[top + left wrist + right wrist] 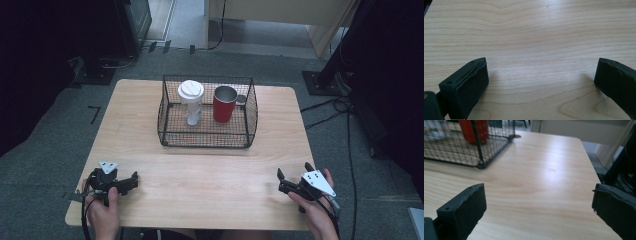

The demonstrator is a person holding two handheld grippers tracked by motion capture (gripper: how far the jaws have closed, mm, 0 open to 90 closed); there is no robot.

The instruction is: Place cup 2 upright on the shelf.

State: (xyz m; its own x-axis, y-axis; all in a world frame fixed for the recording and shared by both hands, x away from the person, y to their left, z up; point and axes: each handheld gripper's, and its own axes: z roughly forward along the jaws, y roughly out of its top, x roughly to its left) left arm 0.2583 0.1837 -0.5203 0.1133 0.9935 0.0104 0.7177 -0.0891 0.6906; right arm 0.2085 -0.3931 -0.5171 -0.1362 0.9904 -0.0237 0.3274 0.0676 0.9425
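Two vessels stand inside the black wire basket [170,131] at the far middle of the counter [210,170]: a white lidded cup [191,95] on the basket's left half, a red mug [224,104] on its right half. Both upright, just beside each other; whether they touch cannot be told. The white cup has a flat lid; its lower body looks pale or clear. The red mug is open-topped with a metal-looking inside. A small round dark thing sits at the basket's back right edge, too small to identify.

Left tongs [134,179]: held in the person's left hand, at the near left of the counter, well apart from the basket and nearer than its front wall. Jaws spread wide, nothing between them; in the left gripper view bare wood grain lies between the two black pads [471,85].

Right tongs [280,176]: held in the right hand at the near right of the counter, well apart from the basket, off its near right corner. Jaws parted wide, holding nothing. In the right gripper view the basket's corner stands to the far left, with the red mug behind the mesh.

Both cups lie between the two tongs in left-right terms, but well beyond them.
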